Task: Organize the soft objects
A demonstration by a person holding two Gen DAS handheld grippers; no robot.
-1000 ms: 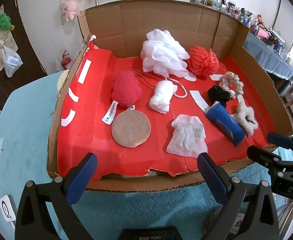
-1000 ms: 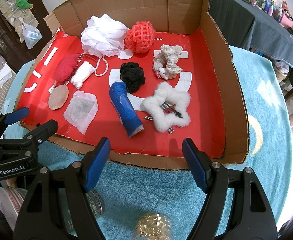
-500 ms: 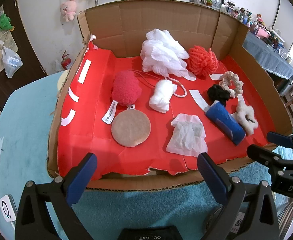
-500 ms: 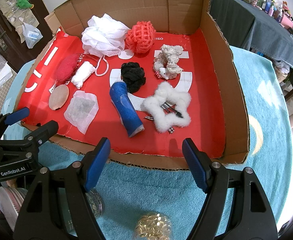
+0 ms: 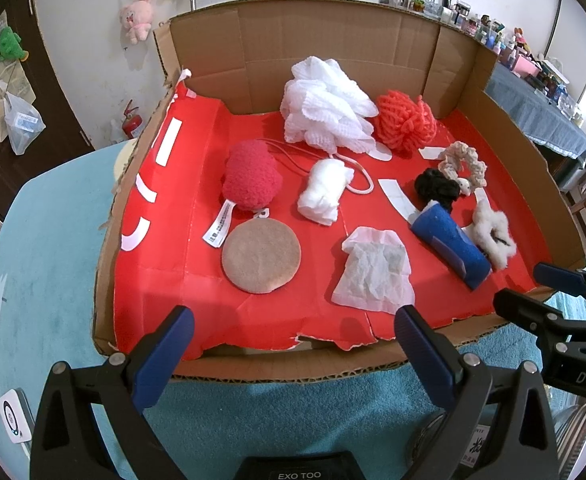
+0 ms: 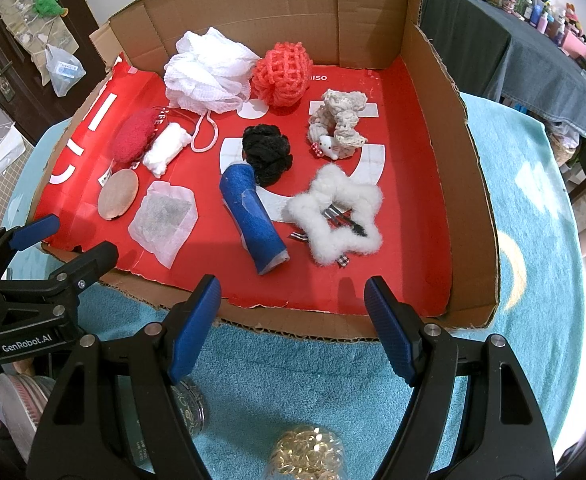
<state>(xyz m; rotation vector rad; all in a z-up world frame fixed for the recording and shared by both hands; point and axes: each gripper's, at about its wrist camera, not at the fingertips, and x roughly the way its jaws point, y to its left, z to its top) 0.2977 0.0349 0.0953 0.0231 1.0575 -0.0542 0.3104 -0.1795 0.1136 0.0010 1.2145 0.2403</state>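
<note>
Both your tools are released, nothing between the pads: left tool (image 5: 293, 344) and right tool (image 6: 293, 320) hang over the near edge of the cardboard tray (image 6: 473, 184) on the teal table (image 6: 533, 200). Soft items lie on the red liner: white mesh pouf (image 6: 207, 76), coral pouf (image 6: 281, 74), blue roll (image 6: 253, 216), white star scrunchie (image 6: 337, 216), tan round pad (image 5: 261, 256).

We hold the left gripper (image 5: 293, 344) and the right gripper (image 6: 293, 320) side by side, both tilted steeply downward near the table's front edge. Each has its blue-padded fingers (image 5: 165, 354) spread wide apart with nothing between them.
</note>
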